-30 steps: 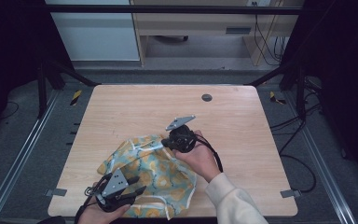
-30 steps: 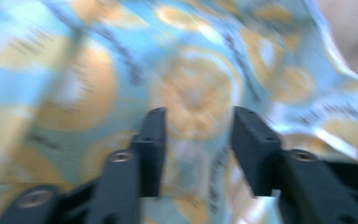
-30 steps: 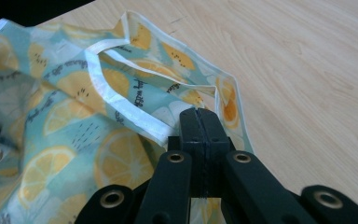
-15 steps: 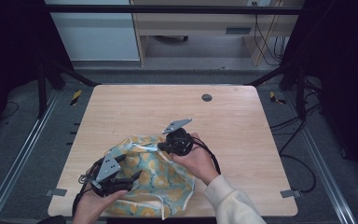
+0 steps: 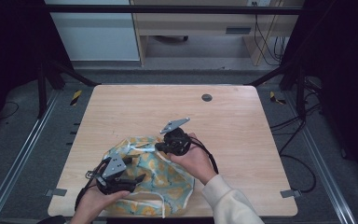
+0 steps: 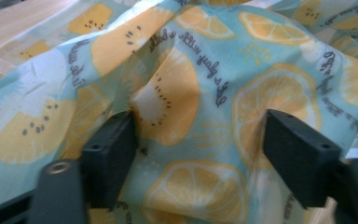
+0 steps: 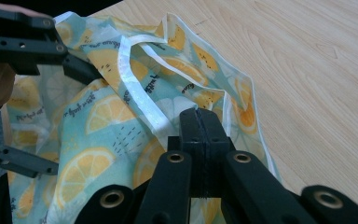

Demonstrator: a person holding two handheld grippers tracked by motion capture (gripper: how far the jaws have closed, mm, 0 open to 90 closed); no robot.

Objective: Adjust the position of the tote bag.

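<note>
The lemon-print cloth [image 5: 154, 179], crumpled at the counter's [image 5: 242, 126] near edge, looks light, limp and prone to bunching, so hems hold best: the right claw [image 7: 200, 123] is clamped shut on its white-edged fold, while the left claw [image 6: 200, 149], just opening, straddles a loose ridge ungripped.

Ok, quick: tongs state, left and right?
Left tongs: open, jaws just closed in slightly, straddling a fold of the lemon-print cloth, not clamping it.
Right tongs: closed on the cloth's edge.
</note>
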